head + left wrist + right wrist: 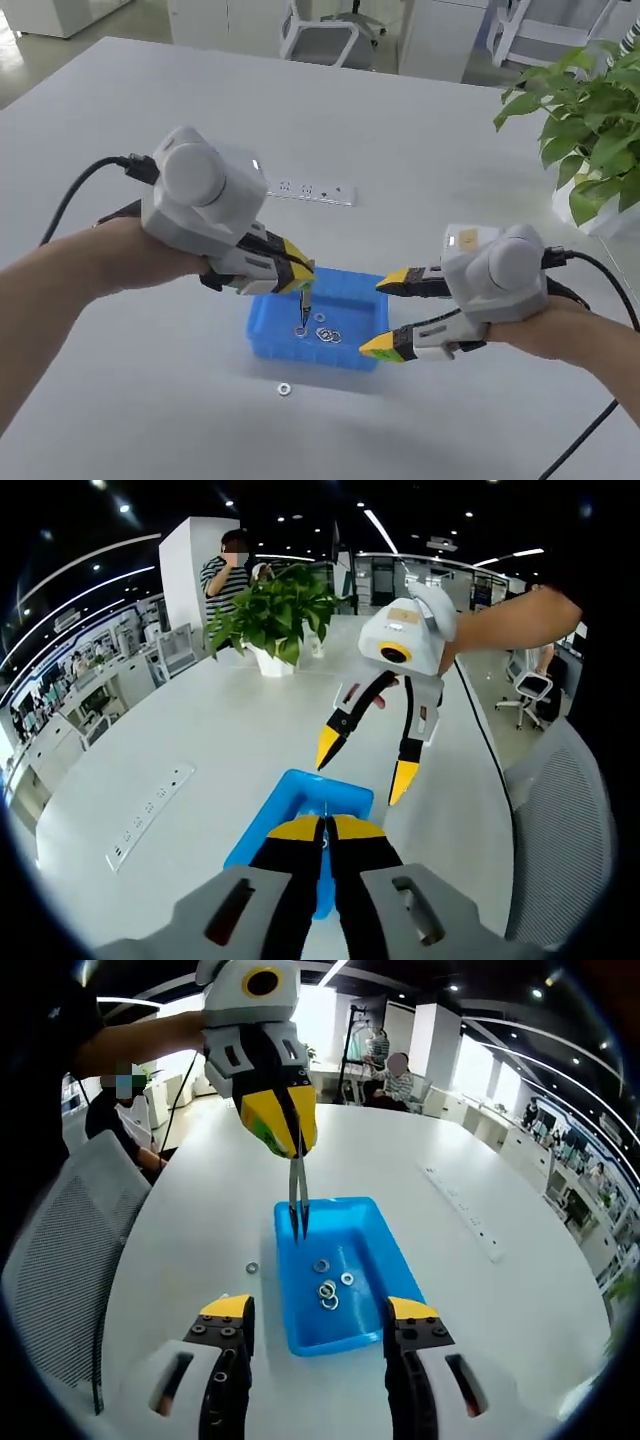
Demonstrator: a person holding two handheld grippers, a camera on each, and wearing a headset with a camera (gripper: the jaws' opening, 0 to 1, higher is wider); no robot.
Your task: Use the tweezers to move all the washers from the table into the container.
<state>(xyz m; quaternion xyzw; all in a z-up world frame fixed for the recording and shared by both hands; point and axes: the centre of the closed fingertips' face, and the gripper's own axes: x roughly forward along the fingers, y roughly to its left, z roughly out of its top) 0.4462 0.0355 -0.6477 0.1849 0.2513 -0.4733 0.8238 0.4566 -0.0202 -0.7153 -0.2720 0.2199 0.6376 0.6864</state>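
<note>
Left gripper (300,270): jaws clamped on the upper end of the tweezers (303,308). The tweezers hang close to upright, tips down inside the blue container (262,340), near its left end. The tips sit close together; I cannot tell whether a washer is pinched between them.

Right gripper (382,315): jaws wide apart and holding nothing, just beside the container's right end.

Washers in the container (326,333): a small cluster on the floor, just right of the tweezer tips.

One washer on the table (285,388) lies flat outside the container's near wall, near it but apart, slightly left of the tips.

Judgement: the next pick turns on that offset. The tips must lift clear of the near wall and travel toward the person. The left gripper is the nearer one.
</note>
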